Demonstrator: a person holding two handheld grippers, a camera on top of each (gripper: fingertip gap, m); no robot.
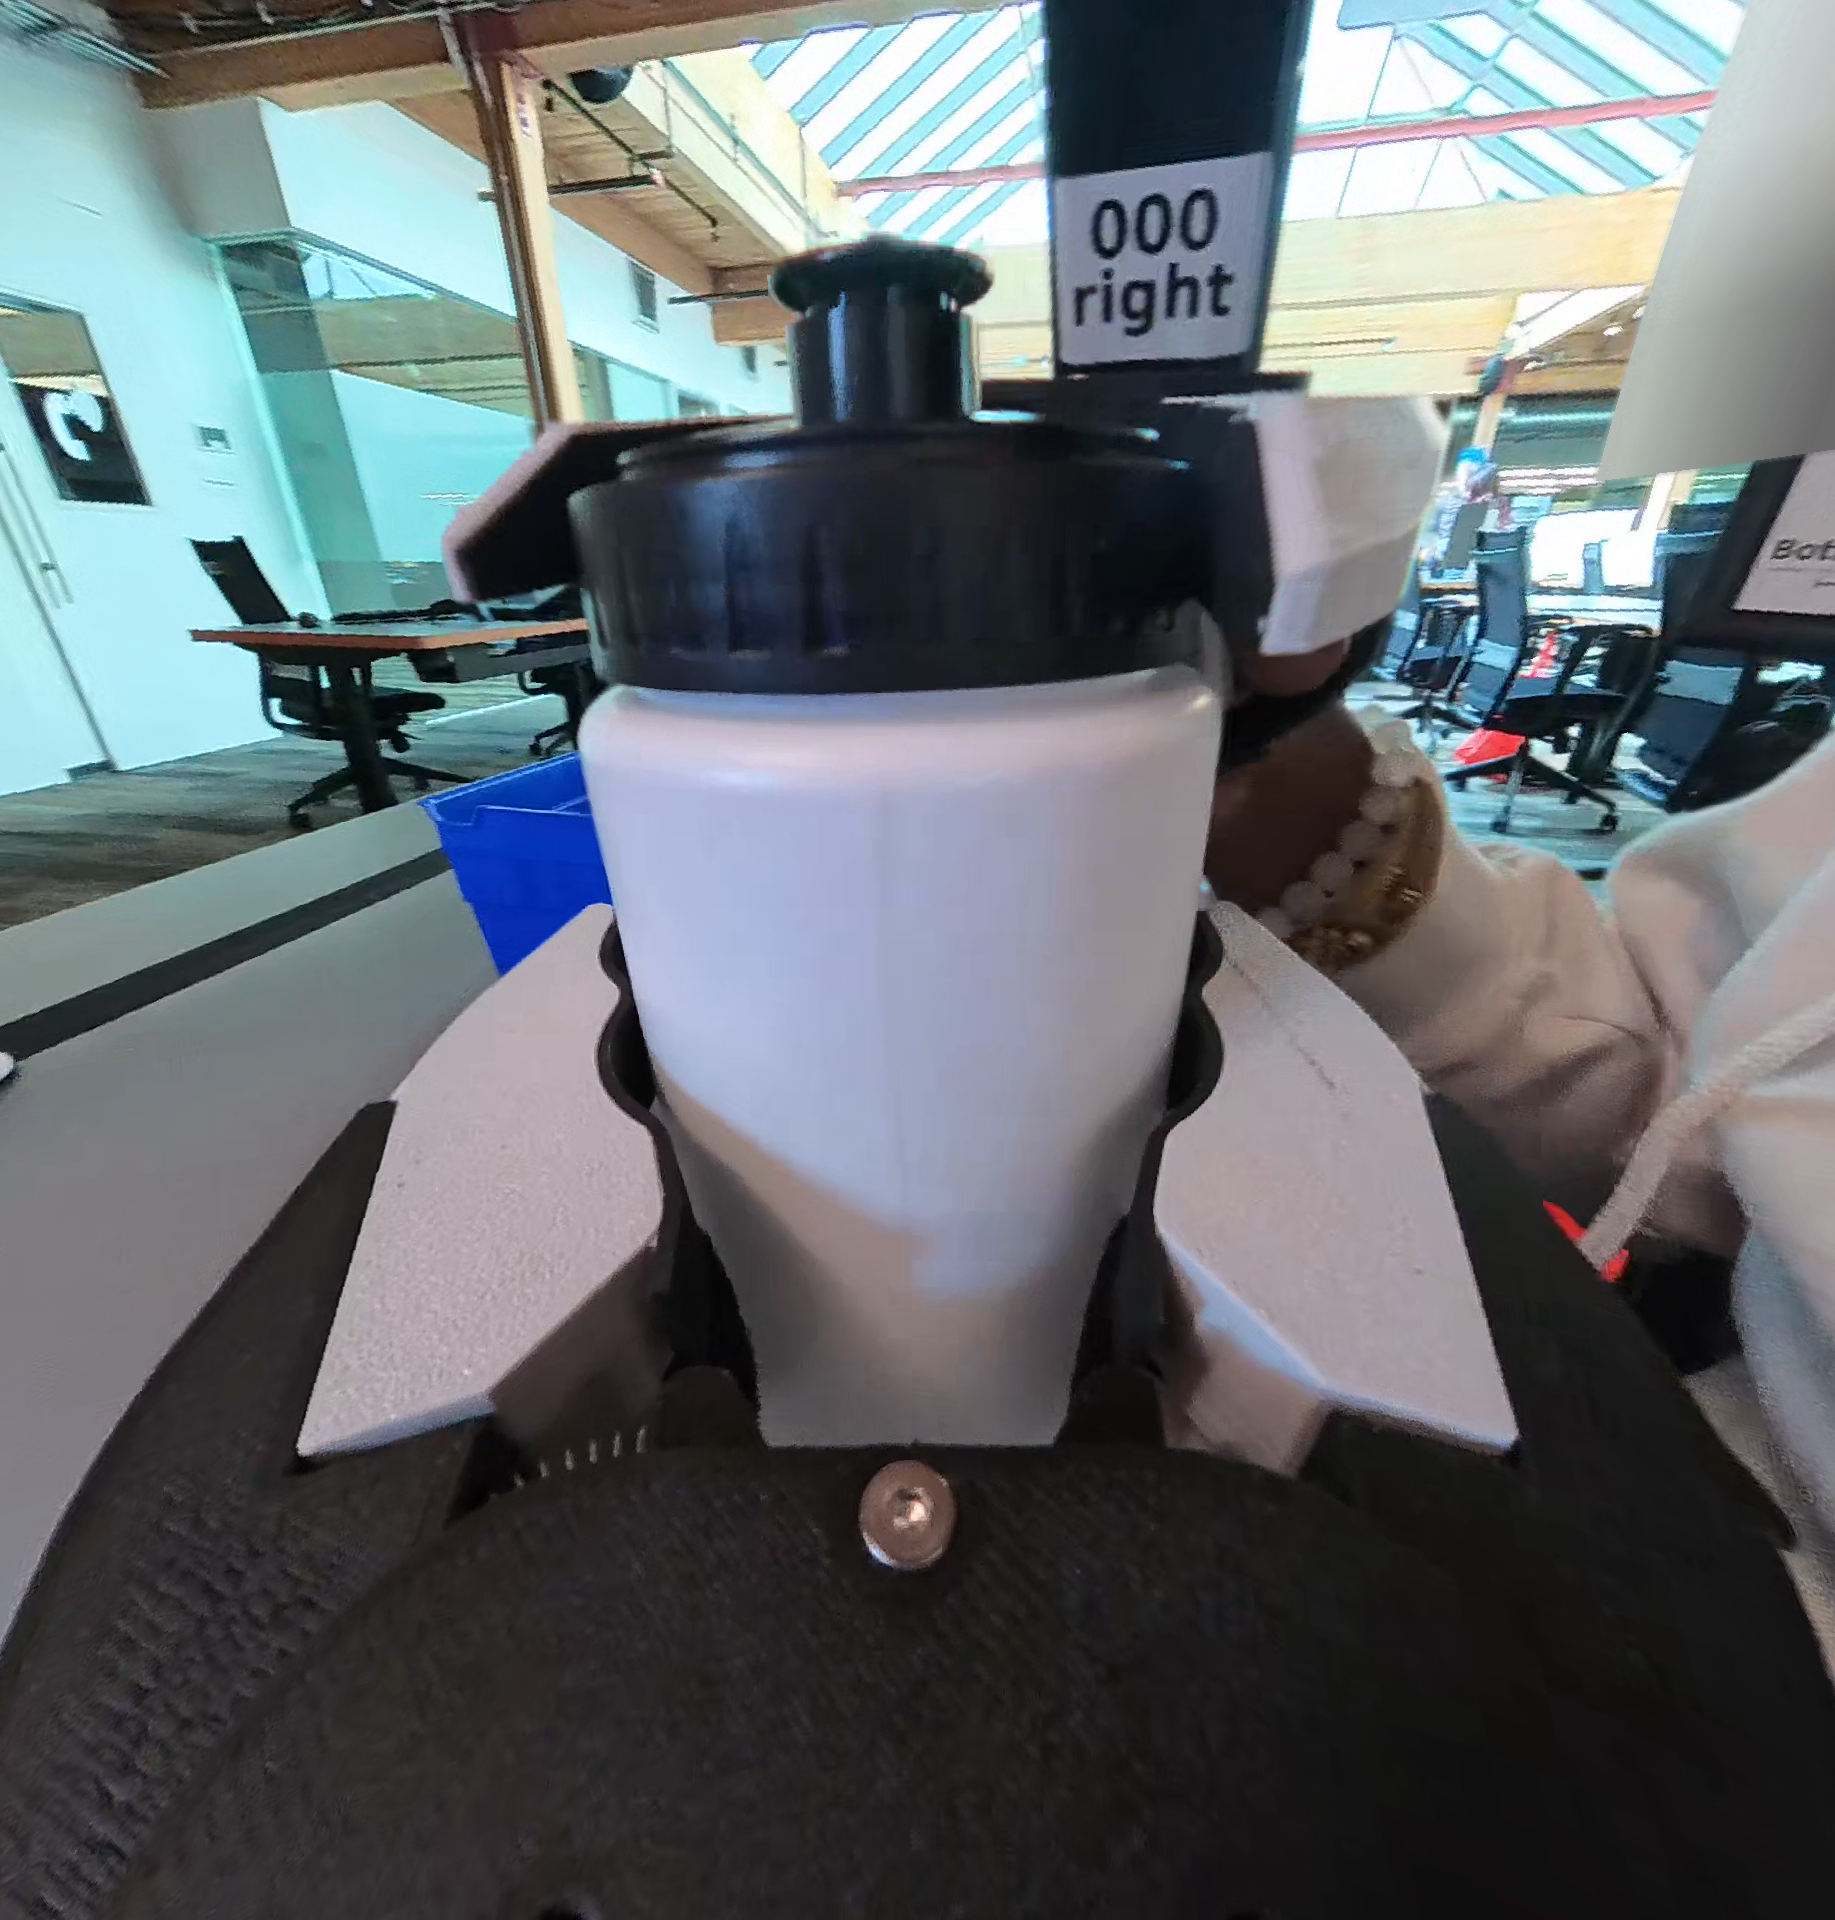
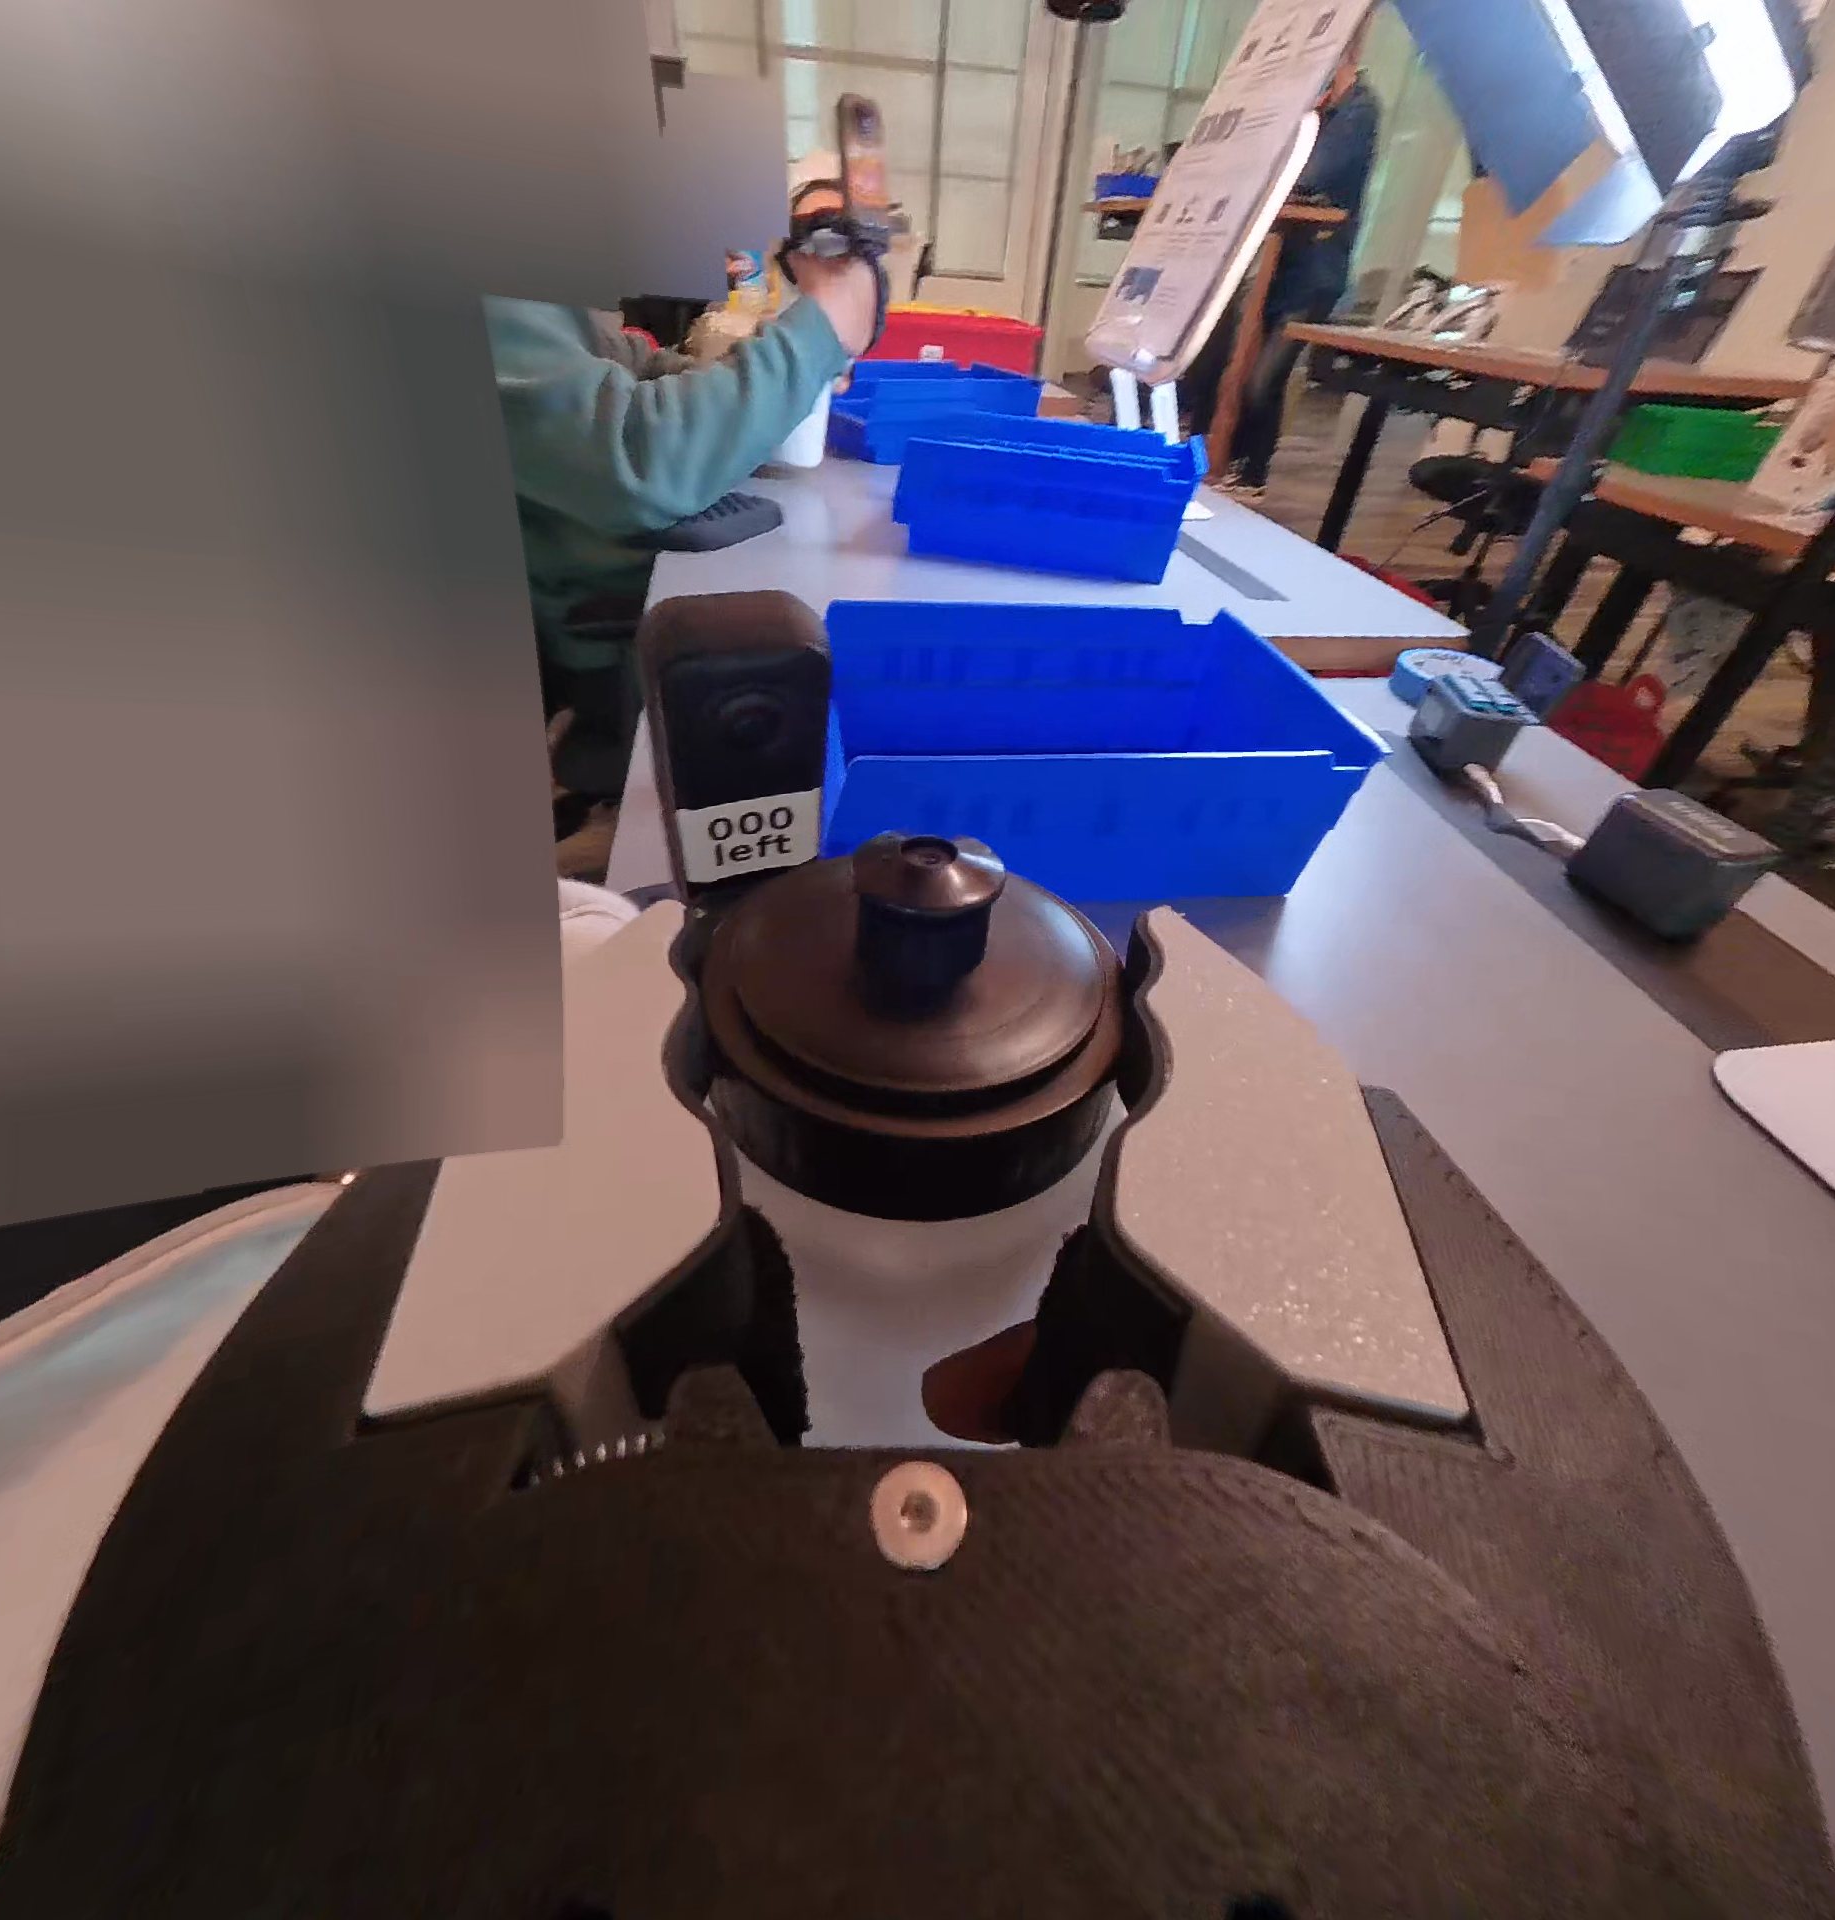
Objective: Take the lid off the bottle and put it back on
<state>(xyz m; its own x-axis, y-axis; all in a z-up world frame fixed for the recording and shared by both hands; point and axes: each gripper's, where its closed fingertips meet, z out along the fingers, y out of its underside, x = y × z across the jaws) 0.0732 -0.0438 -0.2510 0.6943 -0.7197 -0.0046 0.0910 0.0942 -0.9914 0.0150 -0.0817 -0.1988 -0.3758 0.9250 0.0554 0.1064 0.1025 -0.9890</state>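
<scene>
Nearest to me, my left tool (image 1: 908, 1049) is clamped on the white bottle (image 1: 897, 935), its dark pads pressed against the body on both sides at 9 and 3 o'clock. The bottle stands upright in that grip, above the grey worktop (image 1: 165, 1091).

Just above, the black lid (image 1: 882, 561) sits on the bottle's neck, its spout at 12 o'clock. My right tool (image 2: 918, 1049) is closed around the lid's ribbed rim — in the right wrist view its fingers hug both sides of the cap, and the left wrist view shows the same fingers crossing behind the lid. I cannot tell whether the lid is screwed tight or loose.

Close by at 3 o'clock in the left view, a hand with a beaded bracelet (image 1: 1349, 862) and a pale sleeve crowd the bottle's side.

Beyond the lid in the right view, a blue bin (image 2: 1089, 748) stands on the worktop at 12 o'clock, with more blue bins (image 2: 1038, 499) behind it. At 2 o'clock lie small grey boxes (image 2: 1661, 862) joined by a cable. Farther off at 11 o'clock, a person in a green sleeve (image 2: 632, 426) works at the same worktop.
</scene>
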